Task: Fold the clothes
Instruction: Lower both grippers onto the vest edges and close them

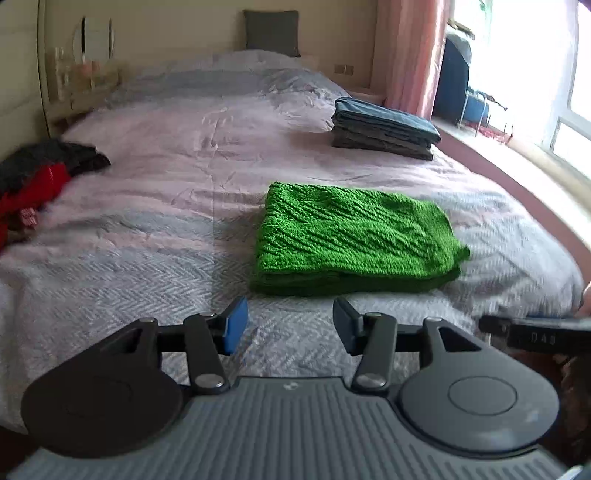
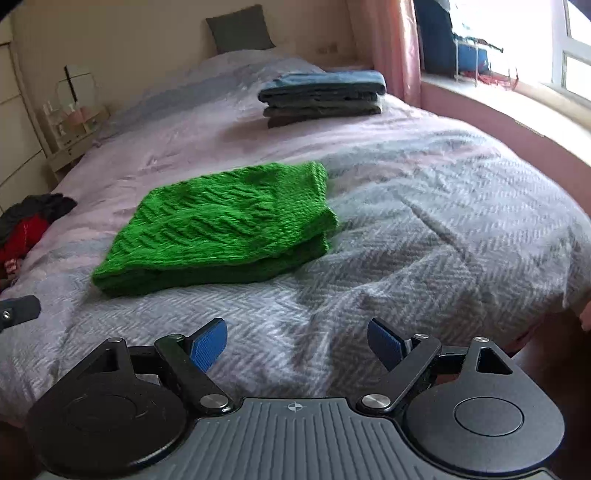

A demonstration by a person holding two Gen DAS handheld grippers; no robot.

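Both tongs, left tongs (image 1: 290, 325) and right tongs (image 2: 297, 345), gape empty before the folded green knit (image 1: 351, 240).

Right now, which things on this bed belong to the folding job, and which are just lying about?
Job:
folded green knitted sweater
stack of folded blue and grey clothes
unfolded red and dark clothes pile

Lying about:
dark grey square pillow
pink curtain
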